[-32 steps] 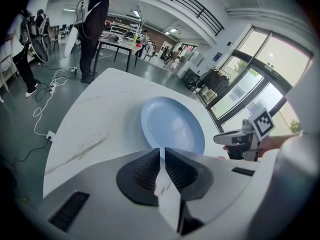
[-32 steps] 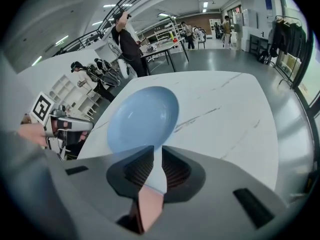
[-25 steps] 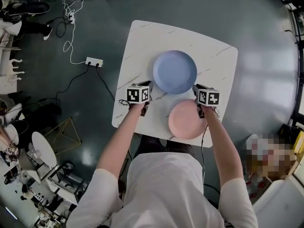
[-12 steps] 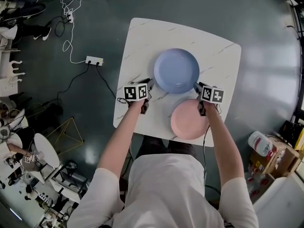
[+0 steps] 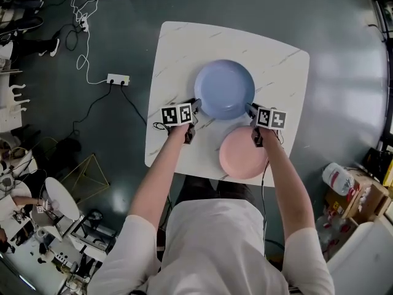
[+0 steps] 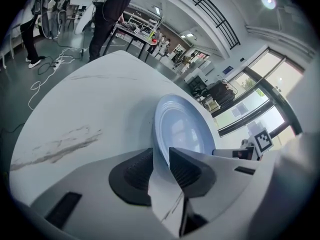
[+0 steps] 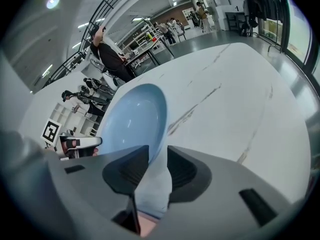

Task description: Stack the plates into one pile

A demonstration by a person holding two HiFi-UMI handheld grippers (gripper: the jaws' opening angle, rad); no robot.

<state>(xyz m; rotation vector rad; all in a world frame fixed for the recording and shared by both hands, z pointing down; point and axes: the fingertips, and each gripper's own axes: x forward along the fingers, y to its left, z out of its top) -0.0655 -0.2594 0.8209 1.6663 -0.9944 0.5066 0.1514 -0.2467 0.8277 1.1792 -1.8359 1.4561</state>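
Place: a large open lab or workshop hall.
Floor: dark grey polished floor (image 5: 344,54), with a white power strip (image 5: 116,78) and loose white cables (image 5: 83,17) at the head view's upper left.
Work area: long workbenches loaded with equipment (image 6: 135,31) at the left gripper view's upper left, a standing person (image 6: 107,9) beside them.
Building: black mezzanine railing (image 6: 210,14) overhead; tall glass windows (image 6: 255,104) at right.
Clutter: brown cardboard box (image 5: 365,189), head view's lower right.

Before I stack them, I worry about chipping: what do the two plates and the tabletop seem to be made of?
Blue plate: glossy, soft light reflections; glazed ceramic or melamine, can't tell. Pink plate: even colour, duller sheen; probably the same. Tabletop: white with grey veins; marble or a marble-look laminate.
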